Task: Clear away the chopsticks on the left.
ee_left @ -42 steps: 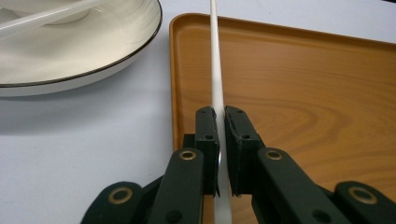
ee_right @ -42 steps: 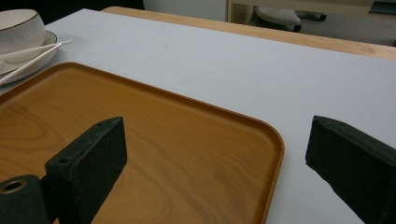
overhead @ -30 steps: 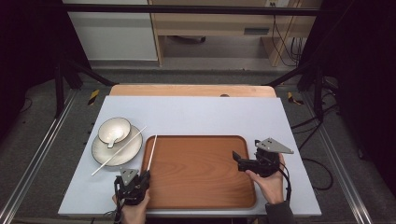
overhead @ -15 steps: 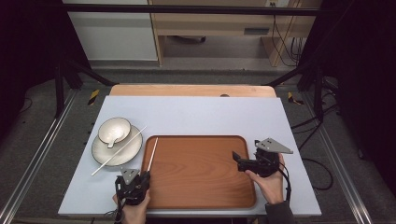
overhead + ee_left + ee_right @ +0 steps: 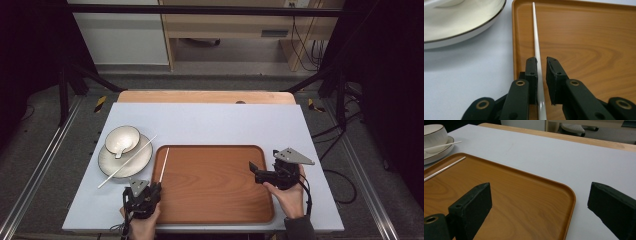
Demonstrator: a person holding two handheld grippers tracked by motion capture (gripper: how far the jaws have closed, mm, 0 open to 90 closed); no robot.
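- The chopstick (image 5: pixel 535 37) in hand lies along the left edge of the wooden tray (image 5: pixel 215 200), with its near end between the jaws of the left gripper (image 5: pixel 541 72). Its far end points up the tray toward the plate (image 5: pixel 107 162).
- In the left gripper view the jaws have just been opening. One pad touches the stick's side; the other stands off with a visible gap. Treat the stick as released or nearly so, not pinched.
- The right gripper (image 5: pixel 539 202) hovers over the tray's right edge with its jaws spread wide and nothing between them.
- A second chopstick (image 5: pixel 127 161) rests across the plate, beside the bowl (image 5: pixel 122 139) that stands on it.
- Expect the stick to be light, rigid and thin. Its glossy white surface looks smooth, so judge it slippery; it will likely roll or pivot under an off-centre pinch.
- If you regrip, take hold near the thicker end with both pads flat on opposite sides and the stick centred between them.
- Close gently. A hard squeeze on a round, slick shaft may shoot it sideways out of the pads.
- Keep clear of the plate rim when lifting; the crockery looks like ceramic and may chip.
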